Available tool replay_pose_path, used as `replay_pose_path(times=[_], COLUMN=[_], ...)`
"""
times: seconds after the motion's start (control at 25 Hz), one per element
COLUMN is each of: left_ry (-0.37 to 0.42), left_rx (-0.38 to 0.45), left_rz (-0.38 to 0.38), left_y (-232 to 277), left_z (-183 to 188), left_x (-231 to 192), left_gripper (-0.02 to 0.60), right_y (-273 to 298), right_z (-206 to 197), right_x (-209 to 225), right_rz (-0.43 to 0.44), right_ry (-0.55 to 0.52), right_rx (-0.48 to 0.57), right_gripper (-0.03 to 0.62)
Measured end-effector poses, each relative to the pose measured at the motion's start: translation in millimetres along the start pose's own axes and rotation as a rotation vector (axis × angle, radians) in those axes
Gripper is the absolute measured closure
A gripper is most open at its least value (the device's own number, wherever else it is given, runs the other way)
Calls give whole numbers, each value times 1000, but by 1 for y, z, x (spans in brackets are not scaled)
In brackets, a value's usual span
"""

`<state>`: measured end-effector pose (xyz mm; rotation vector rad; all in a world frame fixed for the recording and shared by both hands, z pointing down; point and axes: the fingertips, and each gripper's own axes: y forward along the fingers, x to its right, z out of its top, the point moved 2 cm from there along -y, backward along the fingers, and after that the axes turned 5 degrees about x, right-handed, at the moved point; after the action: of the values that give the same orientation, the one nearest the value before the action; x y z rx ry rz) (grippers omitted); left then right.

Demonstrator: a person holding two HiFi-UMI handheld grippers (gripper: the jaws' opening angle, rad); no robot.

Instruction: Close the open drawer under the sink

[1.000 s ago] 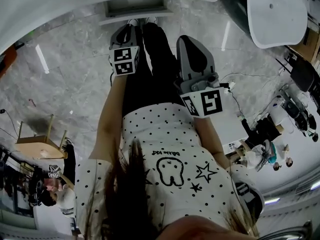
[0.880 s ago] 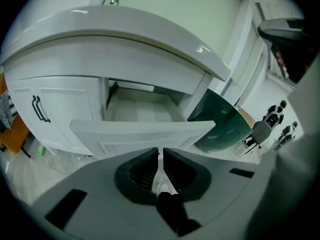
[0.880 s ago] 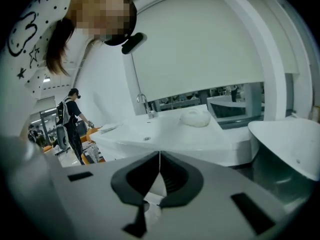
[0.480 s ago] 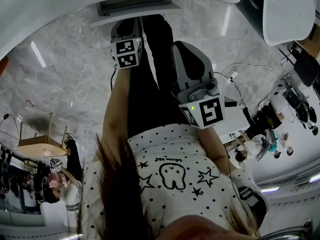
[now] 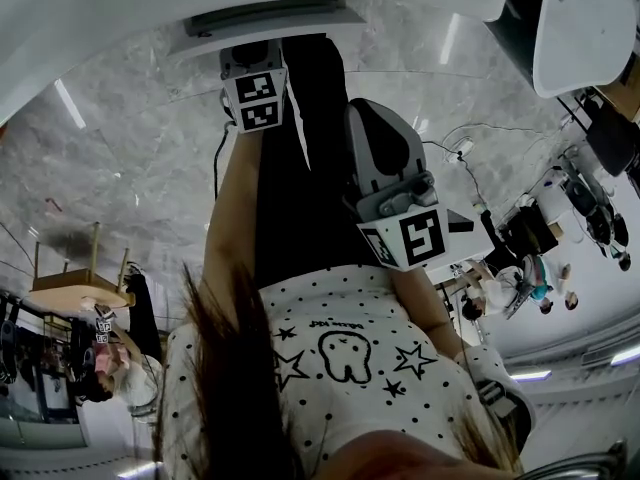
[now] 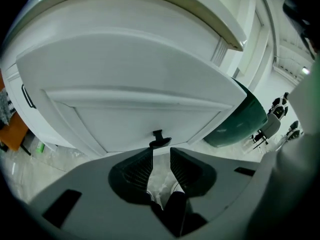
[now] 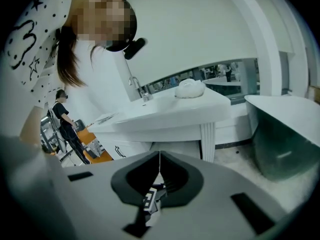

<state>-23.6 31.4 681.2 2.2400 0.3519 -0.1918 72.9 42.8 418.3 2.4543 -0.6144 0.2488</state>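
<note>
Fingers (image 6: 136,168) of my left gripper (image 6: 160,151) have just been opening, empty, near the drawer (image 6: 135,115) and its black handle (image 6: 159,138). My right gripper (image 7: 159,159) is closed and empty. Pushing off-centre could skew and jam the drawer.

The drawer front (image 6: 125,119) stands under the countertop (image 6: 150,14), its handle (image 6: 159,138) at mid-width, low on the panel. A tub (image 6: 240,119) sits on the floor to the right of the drawer. On the countertop a faucet (image 7: 137,90) stands left of a bundle (image 7: 190,88), with a mirror (image 7: 210,71) behind both. In the head view a stool (image 5: 75,286) stands on the floor (image 5: 130,168), well left of the person's legs (image 5: 300,168).
</note>
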Motion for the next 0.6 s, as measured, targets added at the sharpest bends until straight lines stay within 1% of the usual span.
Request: replay_pose_path(times=[0.2, 0.36, 0.6], left_ry=[-6, 28, 4], left_rx=[-12, -20, 22], left_rz=[1, -13, -19], left_y=[10, 20, 18], left_z=[0, 4, 2], left_x=[-7, -5, -8], left_gripper=[470, 460, 459], right_y=[2, 2, 1], right_z=[0, -2, -9], right_x=[-2, -2, -5], right_rz=[5, 1, -6], right_ry=[16, 20, 23], right_rx=[3, 0, -3], right_gripper=[579, 579, 579])
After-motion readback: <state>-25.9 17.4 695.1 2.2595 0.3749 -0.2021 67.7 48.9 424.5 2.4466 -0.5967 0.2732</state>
